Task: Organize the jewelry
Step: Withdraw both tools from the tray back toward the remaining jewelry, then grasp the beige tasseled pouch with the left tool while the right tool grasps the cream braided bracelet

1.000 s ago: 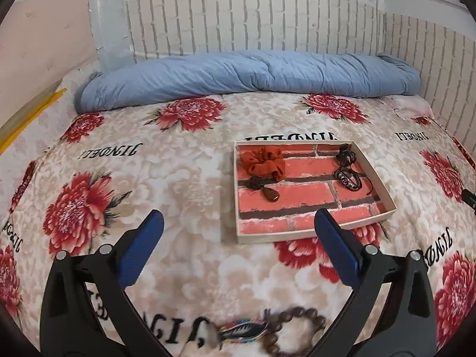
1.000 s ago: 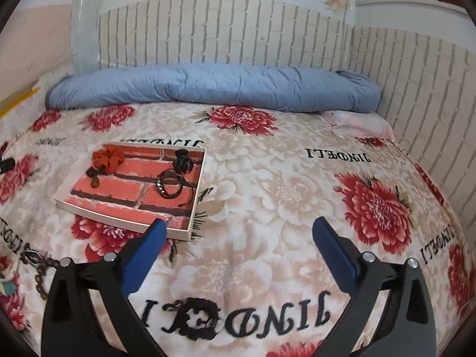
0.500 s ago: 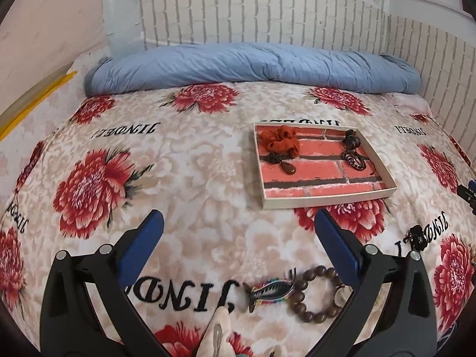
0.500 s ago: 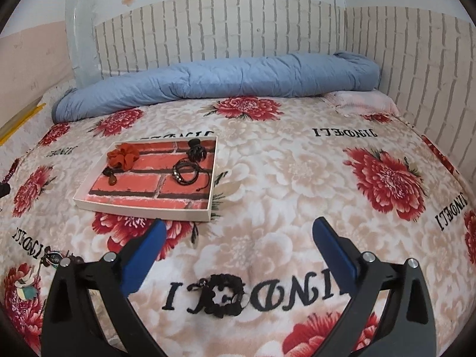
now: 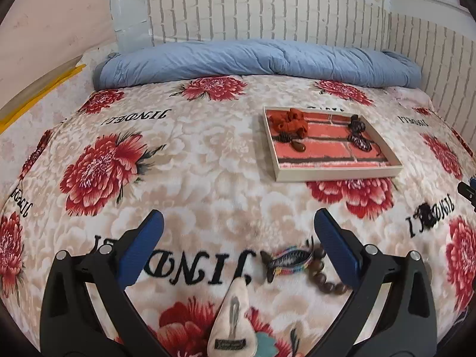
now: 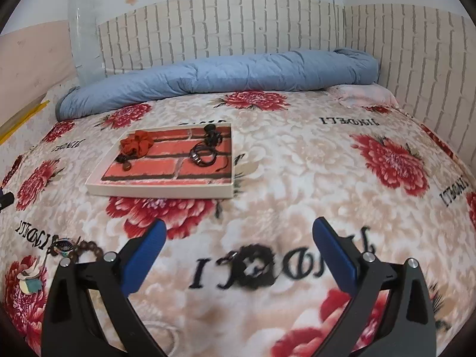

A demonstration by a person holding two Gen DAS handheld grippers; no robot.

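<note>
Both the left gripper (image 5: 238,232) and right gripper (image 6: 239,238) have fingers apart, holding nothing. The tray (image 5: 336,175) sits mid-bed; a bead bracelet (image 5: 322,276) lies near the bed's front edge.

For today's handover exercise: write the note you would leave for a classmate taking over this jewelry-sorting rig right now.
Left tool: open, holding nothing, above the blanket.
Right tool: open, holding nothing.
Tray: already holds the orange scrunchie, a brown pendant and dark bracelets.
Left on the blanket: fish-shaped clip and wooden bead bracelet by the left tool; black scrunchie between the right tool's fingers; a beige pouch at the near edge.
To do: move these into the tray.
</note>
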